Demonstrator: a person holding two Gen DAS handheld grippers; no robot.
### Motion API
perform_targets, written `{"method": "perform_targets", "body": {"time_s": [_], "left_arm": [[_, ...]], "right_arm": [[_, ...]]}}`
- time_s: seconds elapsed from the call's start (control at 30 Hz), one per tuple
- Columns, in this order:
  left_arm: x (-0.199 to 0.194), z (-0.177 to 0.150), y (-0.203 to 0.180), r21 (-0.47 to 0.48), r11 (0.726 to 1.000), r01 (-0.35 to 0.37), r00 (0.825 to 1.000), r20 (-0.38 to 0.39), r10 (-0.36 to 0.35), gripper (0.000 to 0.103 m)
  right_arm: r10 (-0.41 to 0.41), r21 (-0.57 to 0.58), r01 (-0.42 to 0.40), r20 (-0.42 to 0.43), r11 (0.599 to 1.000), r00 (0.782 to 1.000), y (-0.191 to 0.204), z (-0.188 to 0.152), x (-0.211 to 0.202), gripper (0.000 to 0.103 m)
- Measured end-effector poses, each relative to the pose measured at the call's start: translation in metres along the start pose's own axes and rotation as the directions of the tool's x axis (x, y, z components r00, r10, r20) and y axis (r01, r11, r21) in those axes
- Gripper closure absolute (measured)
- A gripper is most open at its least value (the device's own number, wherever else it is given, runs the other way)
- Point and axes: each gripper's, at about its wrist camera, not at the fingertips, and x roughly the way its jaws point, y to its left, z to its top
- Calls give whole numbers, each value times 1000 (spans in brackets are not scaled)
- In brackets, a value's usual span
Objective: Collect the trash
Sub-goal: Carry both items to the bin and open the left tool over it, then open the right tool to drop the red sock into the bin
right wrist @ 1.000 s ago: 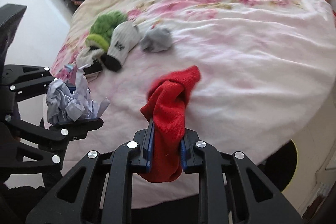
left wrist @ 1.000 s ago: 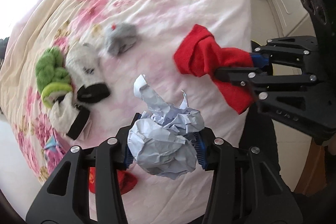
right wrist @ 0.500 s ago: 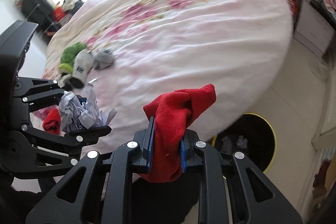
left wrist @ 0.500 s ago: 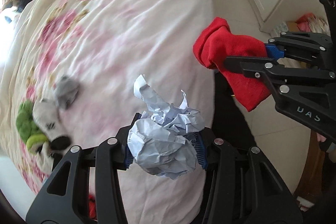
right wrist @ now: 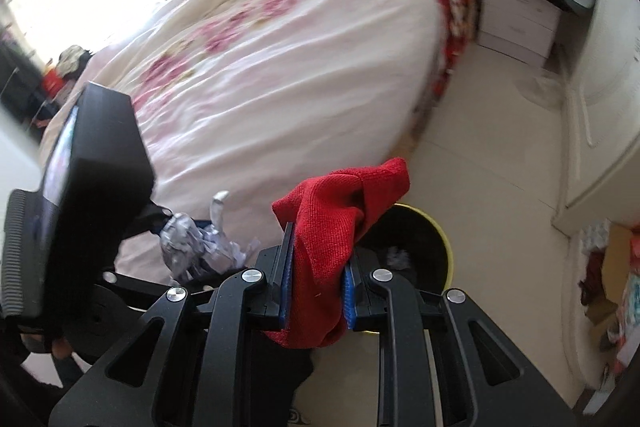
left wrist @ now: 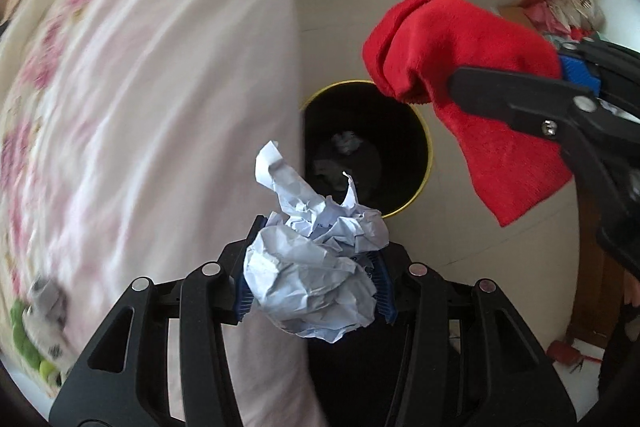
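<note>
My left gripper [left wrist: 314,287] is shut on a crumpled ball of pale blue-white paper [left wrist: 316,267], held in the air just short of a black trash bin with a yellow rim [left wrist: 428,155] on the floor. My right gripper [right wrist: 316,291] is shut on a red sock [right wrist: 332,227], held above the near side of the same bin [right wrist: 444,231]. The red sock [left wrist: 472,67] and right gripper [left wrist: 560,87] show at the right of the left wrist view. The paper ball [right wrist: 196,247] shows at the left of the right wrist view. The bin holds some crumpled paper and dark items.
A bed with a pink floral cover [left wrist: 140,107] fills the left; the bin stands beside its corner. Socks [left wrist: 36,327] lie on the bed at far left. A white nightstand [right wrist: 524,15] and white wardrobe [right wrist: 600,107] stand beyond the tiled floor [right wrist: 480,167].
Both grippers have swung right, away from the bed, with paper and sock still held. The bin has come into view below them; the socks on the bed have slid to the edge.
</note>
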Motion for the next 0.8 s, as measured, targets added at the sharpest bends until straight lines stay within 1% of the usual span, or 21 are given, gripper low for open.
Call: {"method": "perform_targets", "body": {"time_s": [0.07, 0.1, 0.17, 0.23, 0.27, 0.4, 0.47, 0.5, 0.57, 0.63, 0.67, 0.7, 0.73, 0.77, 0.8], "left_arm": [[14, 16, -10, 19, 1000, 15, 1000, -16, -15, 57], [19, 22, -13, 22, 1000, 19, 1000, -19, -19, 54], [32, 34, -18, 34, 999, 33, 999, -36, -32, 43], [41, 42, -19, 38, 999, 19, 999, -46, -18, 22], [44, 45, -19, 39, 999, 15, 999, -43, -13, 19], [52, 53, -15, 17, 999, 33, 999, -36, -32, 15], [51, 49, -12, -20, 998, 56, 998, -20, -57, 10], [53, 48, -10, -36, 998, 60, 998, -35, -61, 7], [54, 41, -8, -57, 996, 65, 996, -62, -69, 7], [56, 36, -8, -42, 998, 40, 996, -73, -43, 7], [56, 35, -8, -36, 999, 26, 997, -77, -29, 7], [56, 32, -8, -27, 1000, 7, 997, -76, -9, 7], [56, 30, -8, -19, 1000, -5, 997, -75, 3, 7], [55, 28, -8, -15, 1000, -7, 997, -75, 6, 7], [55, 26, -6, -15, 1000, -10, 997, -75, 9, 7]], "right_arm": [[-19, 25, 19, -7, 999, 1000, -15, 1, 3, 85], [-31, 40, 31, -15, 999, 999, -25, 1, 7, 85], [-45, 55, 46, -31, 997, 999, -37, 0, 13, 85], [-52, 69, 55, -43, 996, 998, -47, 0, 19, 85], [-54, 73, 58, -51, 996, 997, -51, 0, 23, 85], [-57, 75, 63, -83, 995, 995, -58, 1, 38, 85], [-59, 73, 66, -99, 995, 993, -59, 1, 45, 84], [-60, 74, 68, -105, 995, 993, -61, 1, 48, 84], [-66, 73, 75, -128, 995, 990, -62, 2, 56, 78], [-87, 59, 96, -145, 994, 986, -61, 3, 63, 76], [-88, 59, 98, -148, 993, 985, -60, 4, 65, 67], [-93, 58, 102, -149, 993, 984, -59, 3, 66, 62], [-106, 54, 115, -153, 992, 983, -58, 4, 68, 55], [-115, 52, 124, -160, 991, 980, -57, 4, 69, 43], [-117, 52, 127, -161, 991, 980, -56, 4, 69, 39]]}}
